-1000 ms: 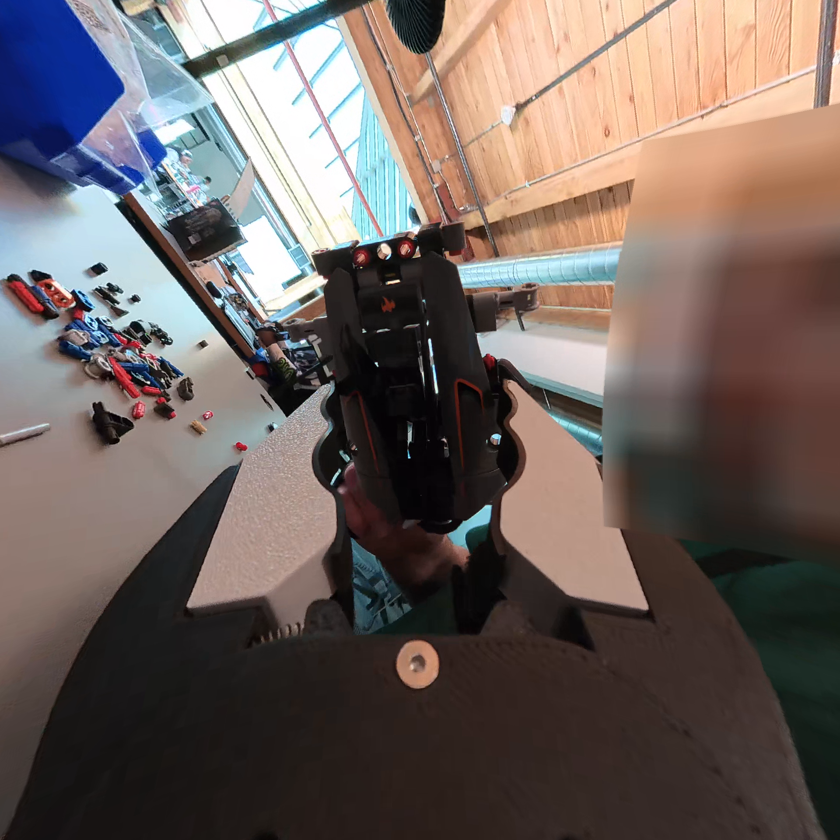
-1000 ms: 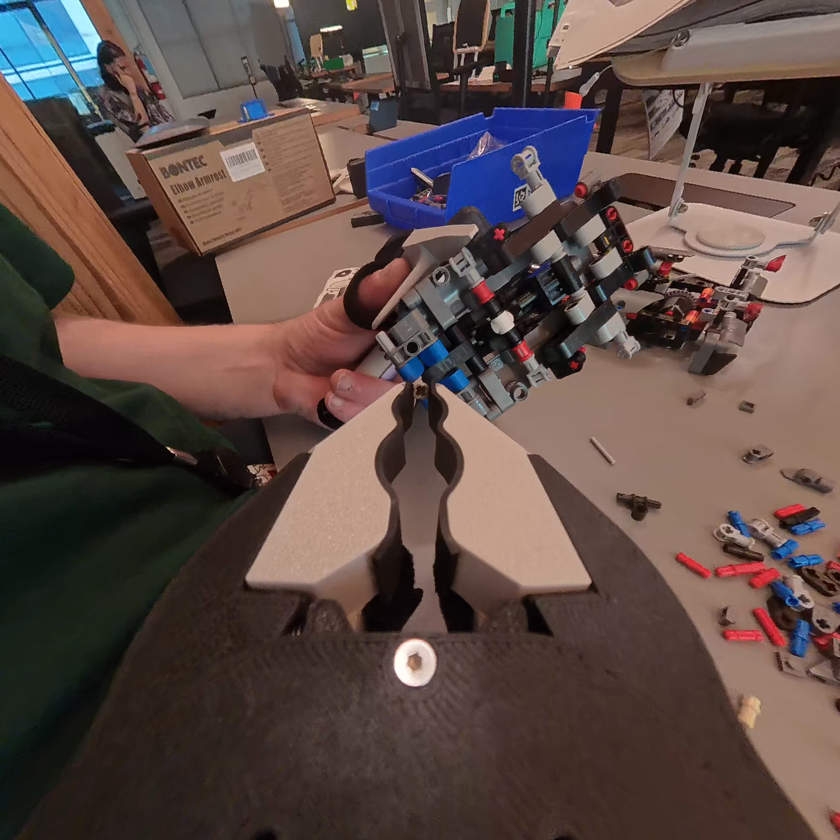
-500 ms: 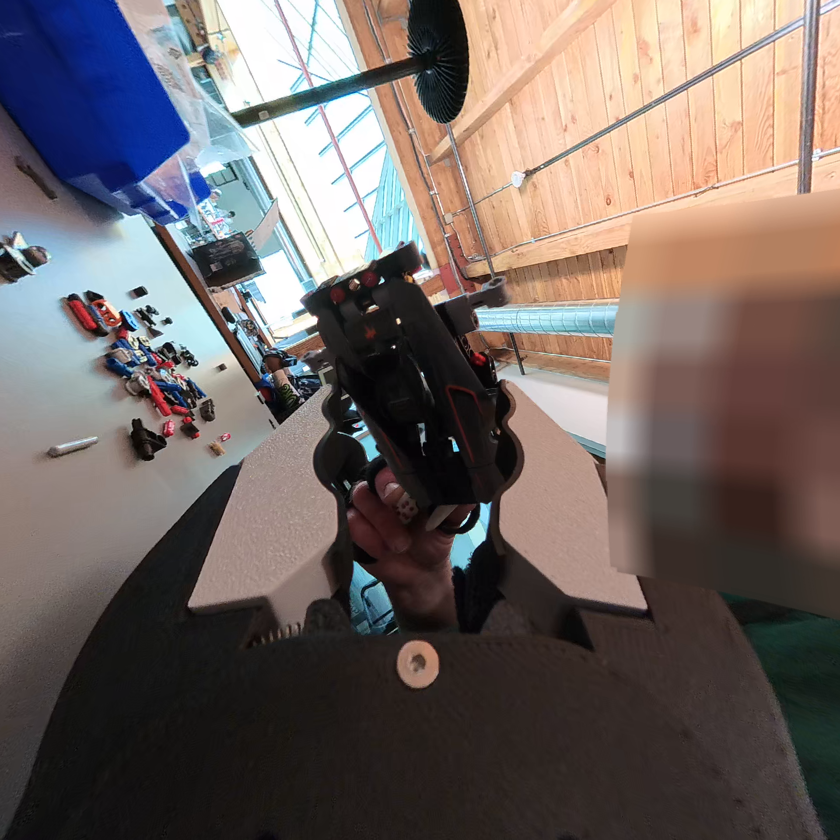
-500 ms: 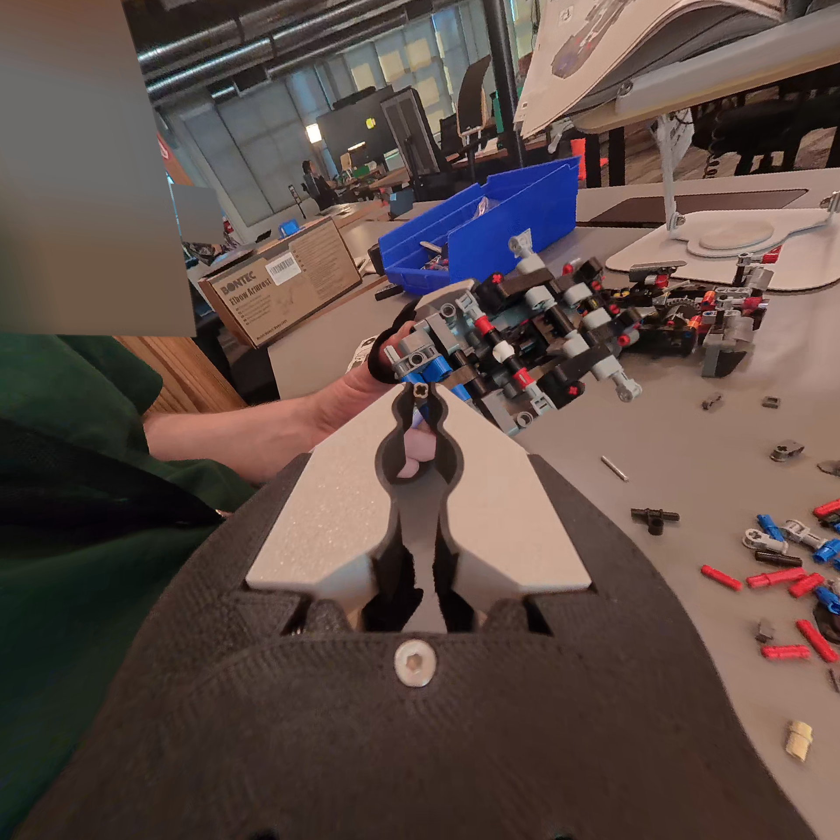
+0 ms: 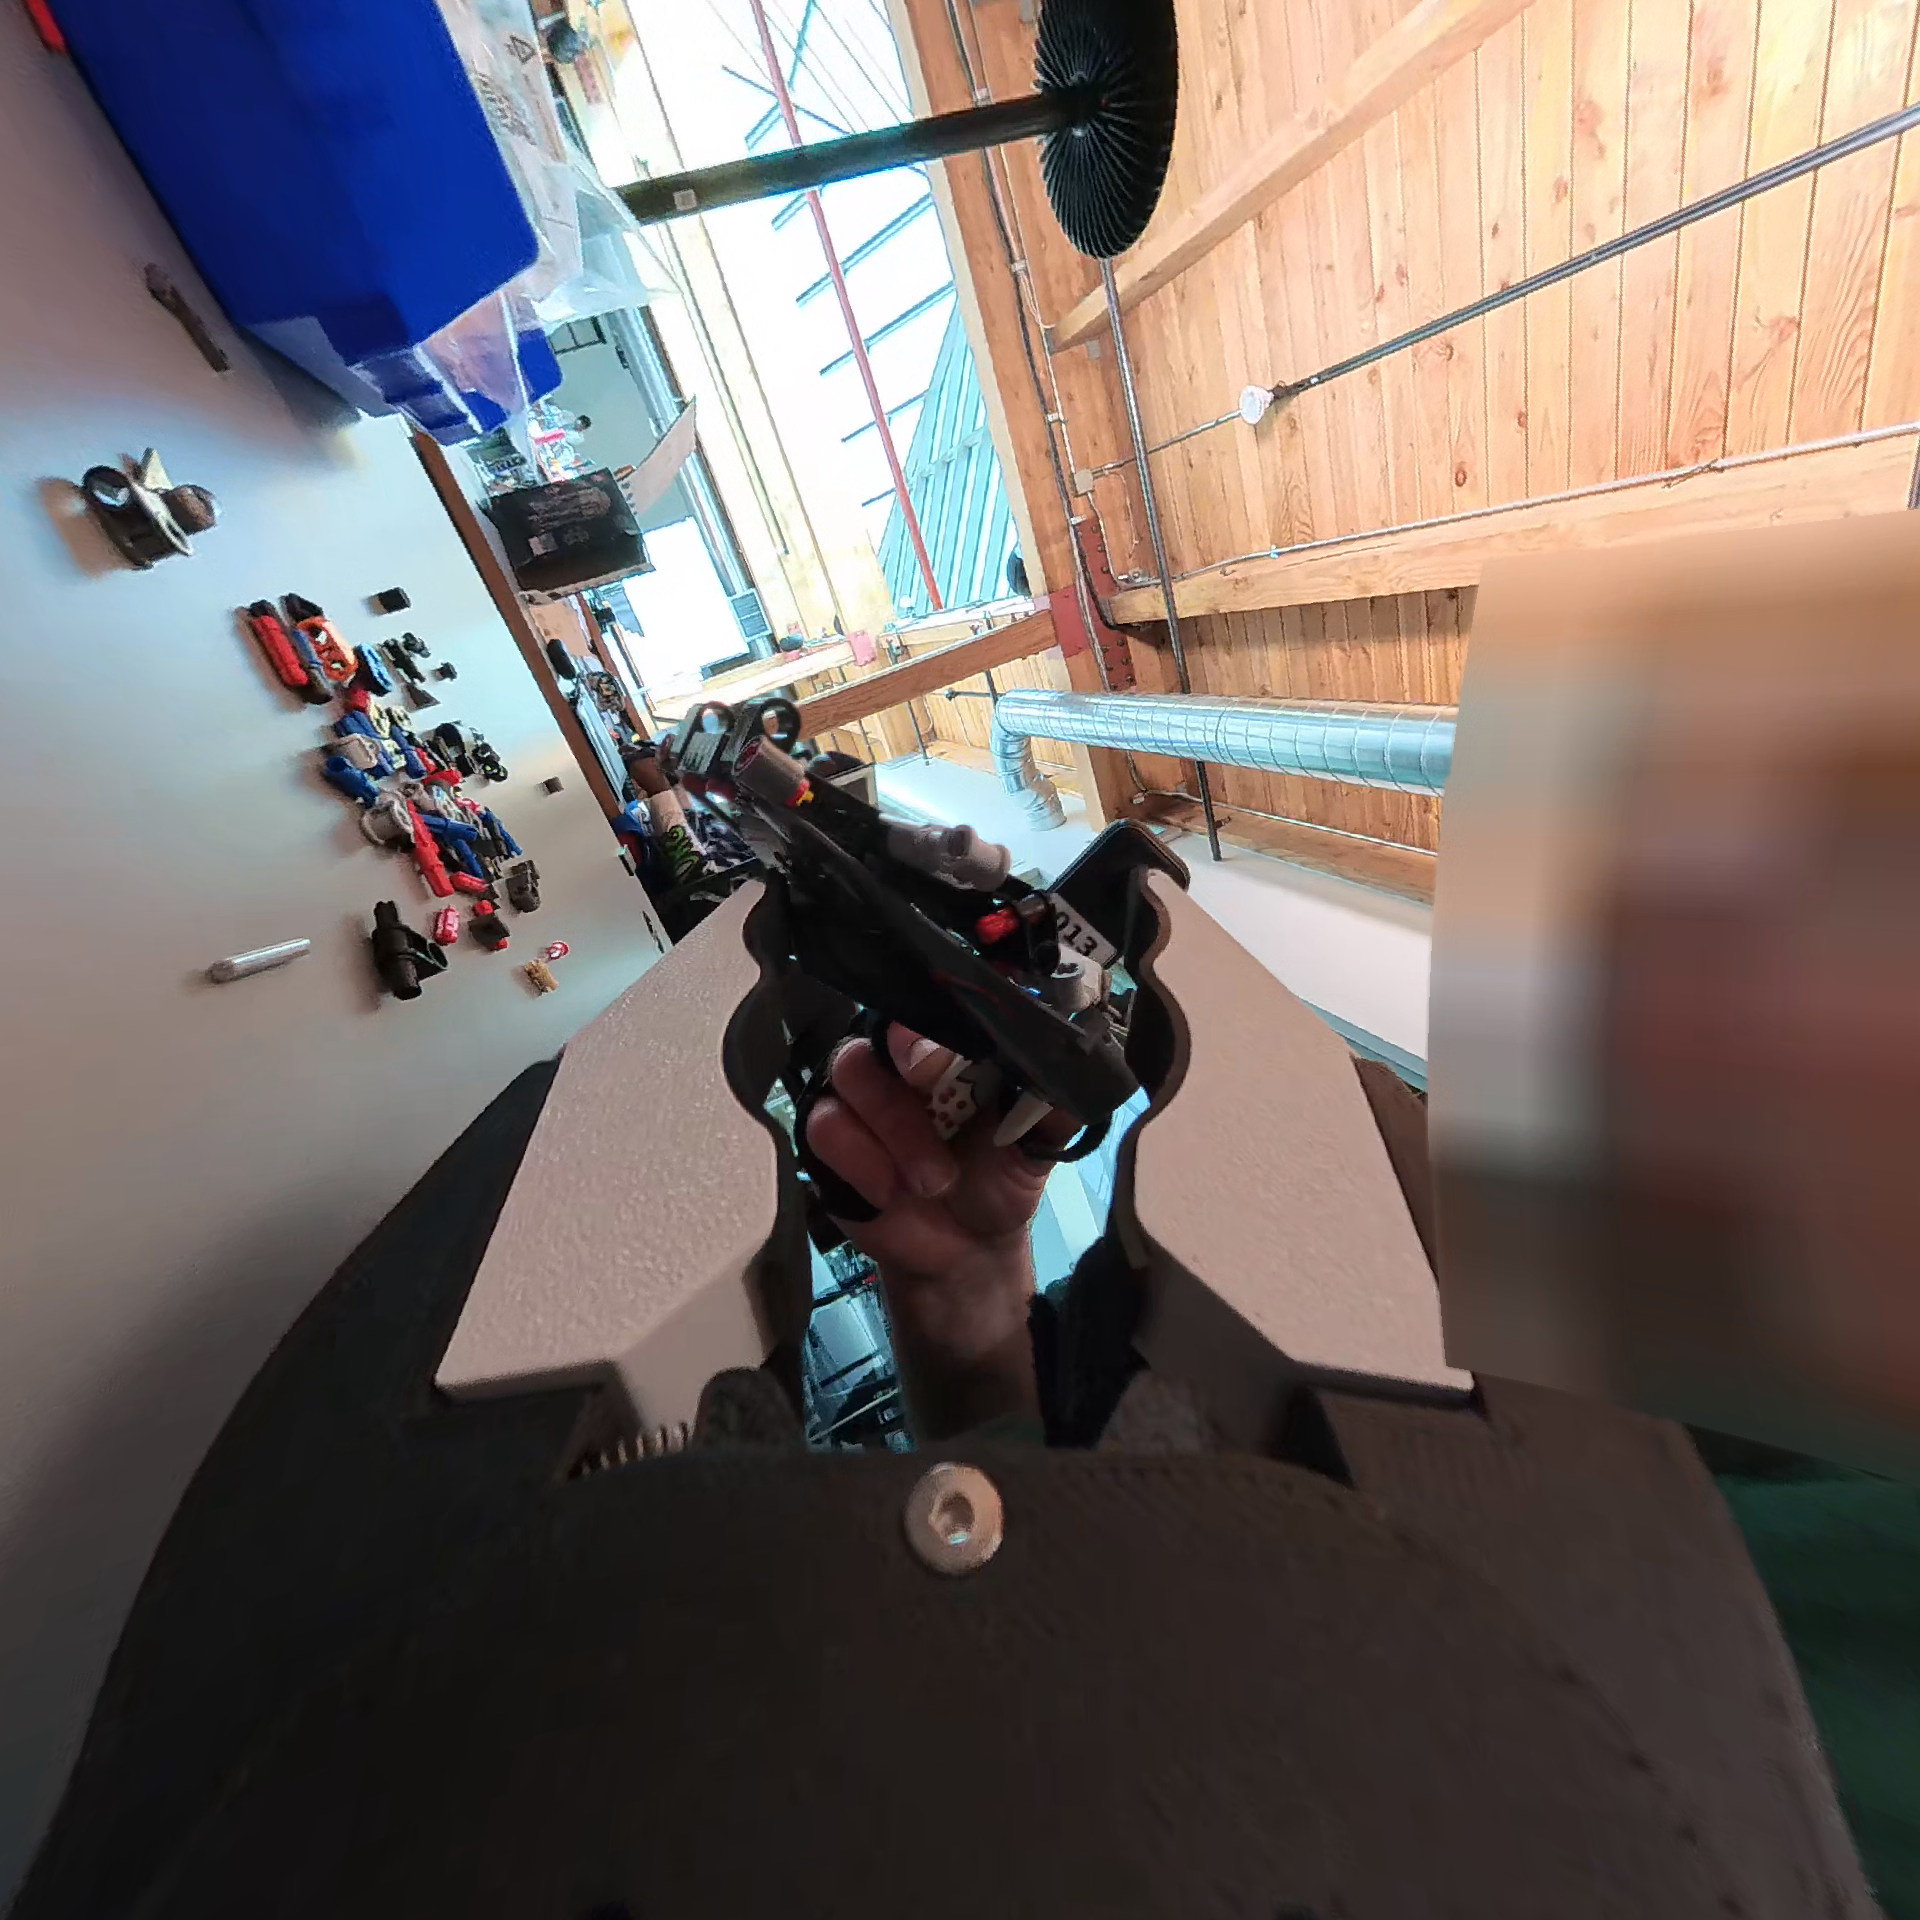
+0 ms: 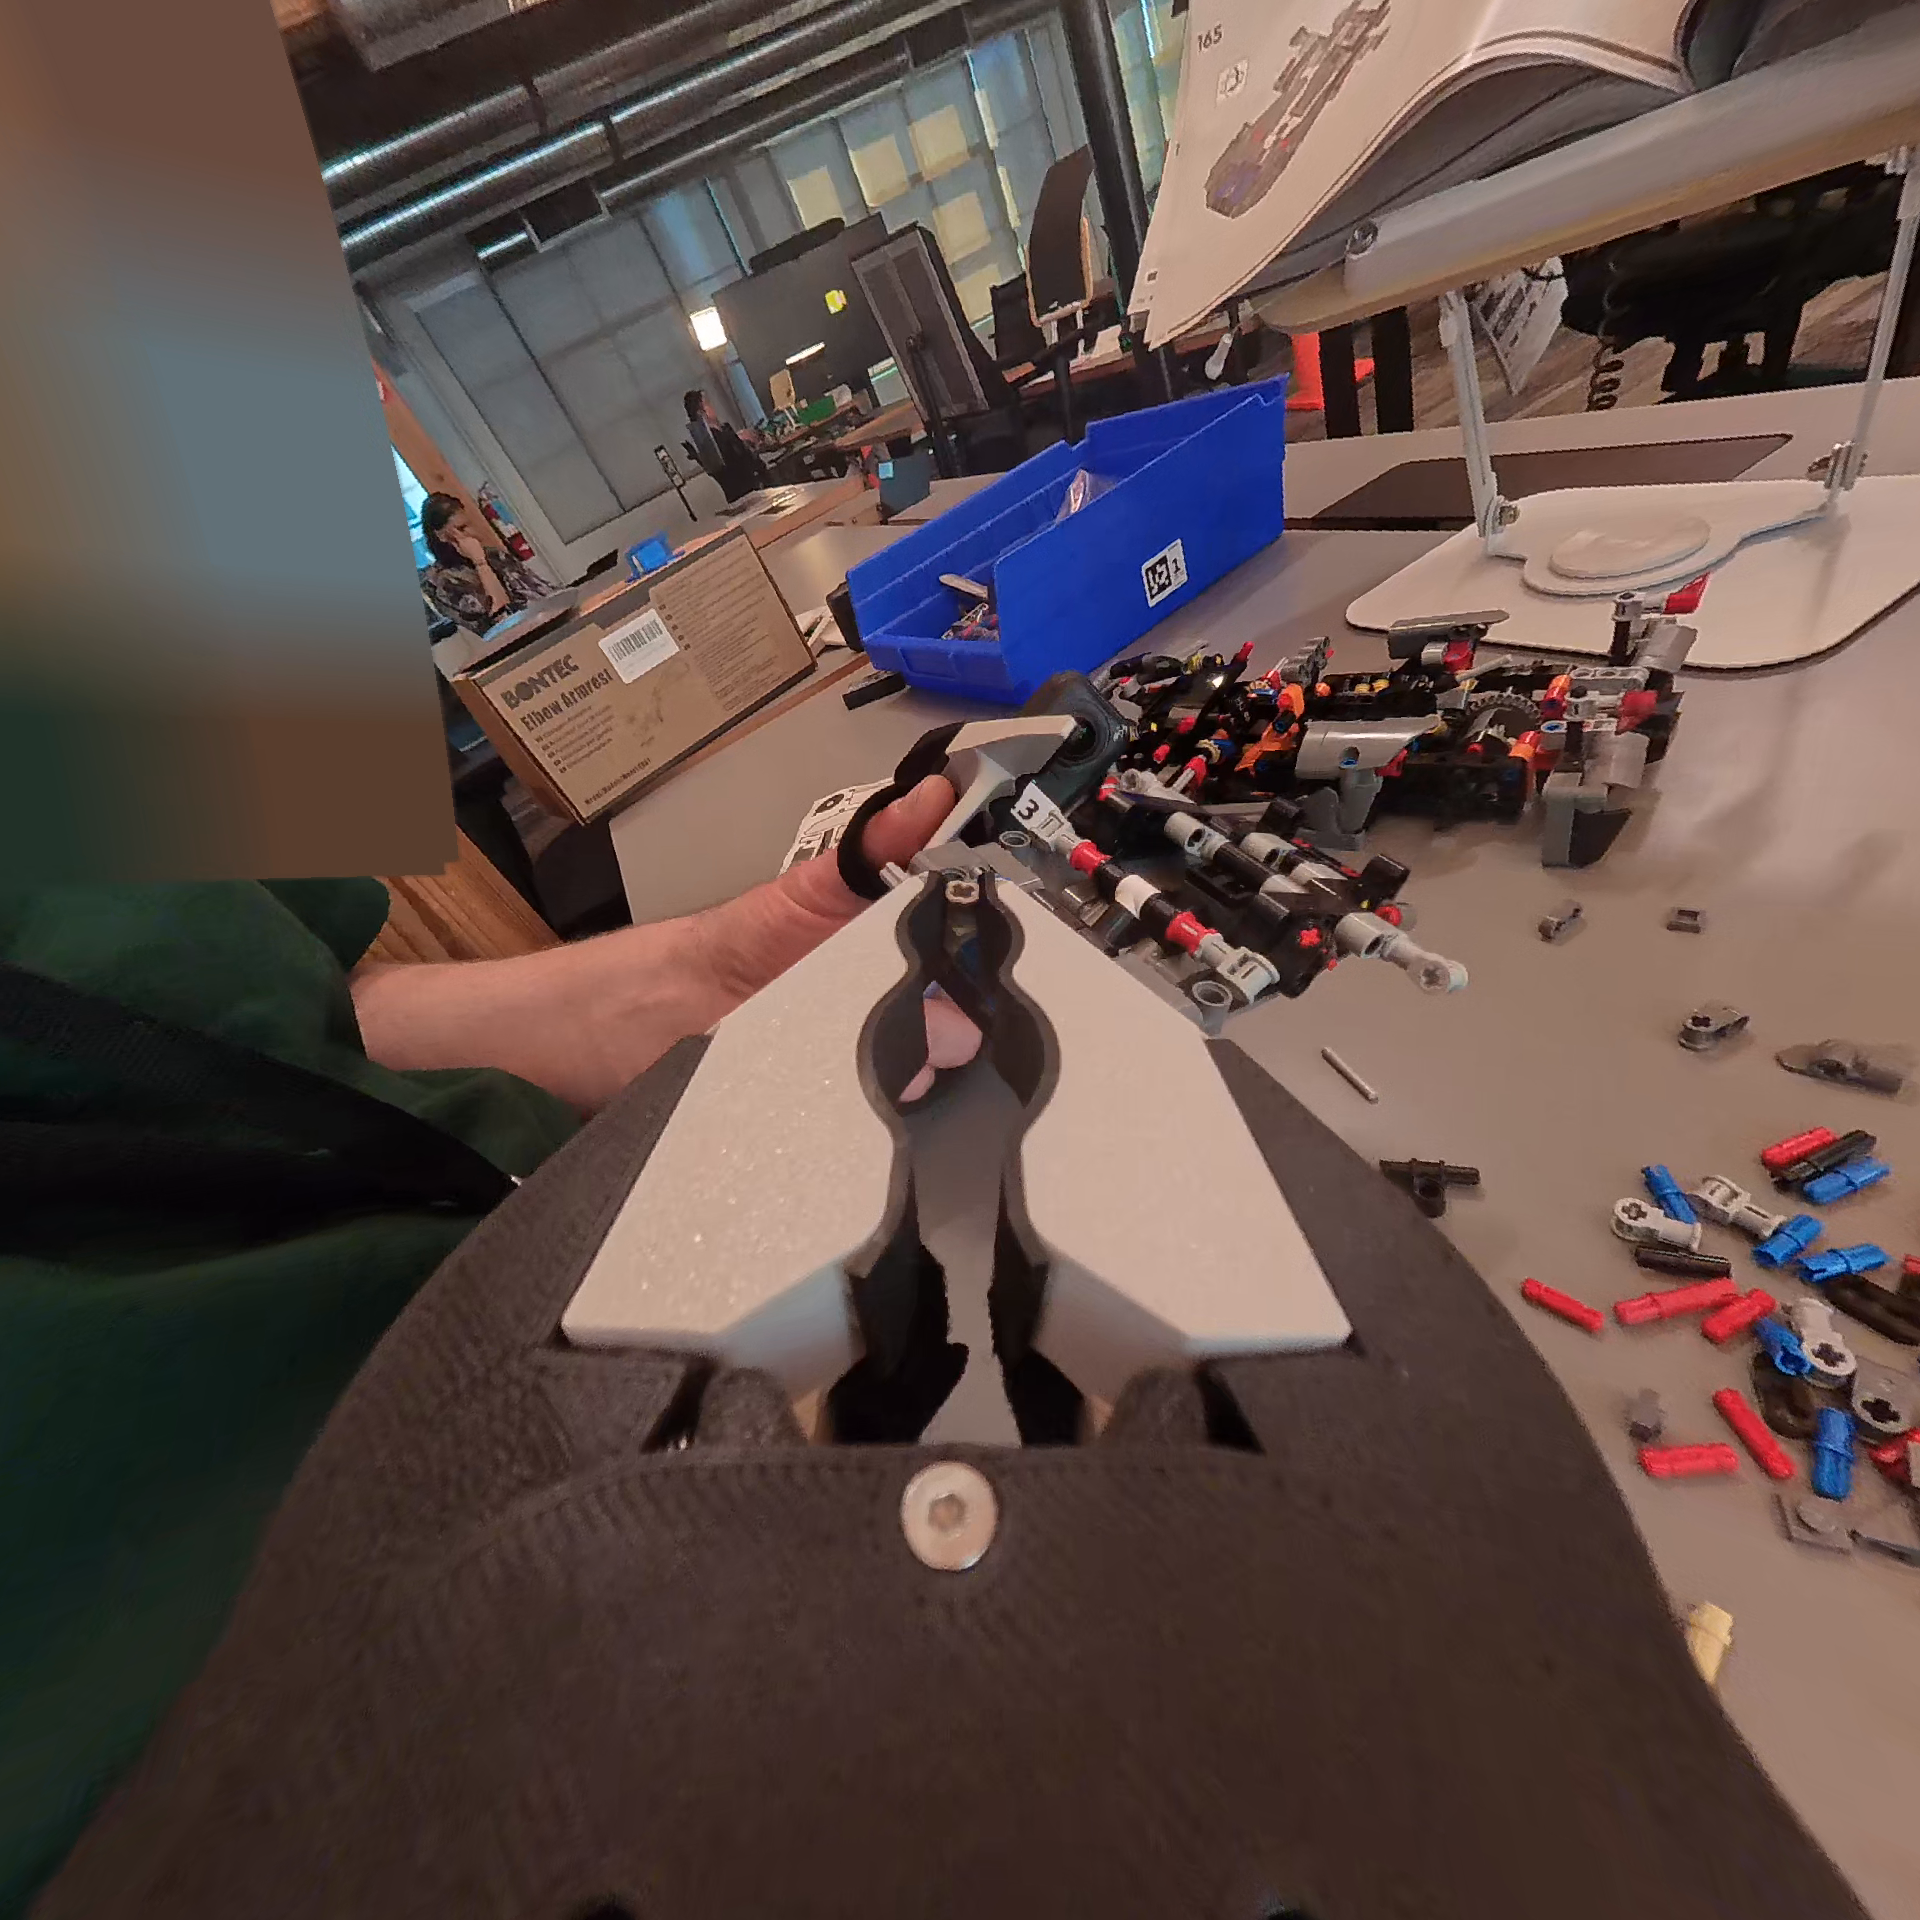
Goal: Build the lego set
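My left gripper (image 5: 956,894) is shut on a black and grey lego sub-assembly (image 5: 894,914) with red pins, holding it tilted in the air. In the right wrist view the same assembly (image 6: 1195,904) hangs just above the grey table (image 6: 1558,1049), held at its left end by the left gripper (image 6: 1023,774) and a hand. My right gripper (image 6: 961,896) is shut on a small grey pin (image 6: 961,883) and holds it against the near end of the assembly. A hand shows behind the assembly in the left wrist view.
A larger lego chassis (image 6: 1455,727) lies behind the assembly. A blue bin (image 6: 1091,561), a cardboard box (image 6: 644,675) and a booklet stand (image 6: 1610,551) stand farther back. Loose red, blue and grey pieces (image 6: 1766,1299) lie at the right, also seen in the left wrist view (image 5: 416,810). The left gripper's tips are roughly 7 cm from the right gripper's.
The left gripper has turned the assembly from upright to tilted and lowered it toward the table. The right gripper has stayed at its near end with the pin.
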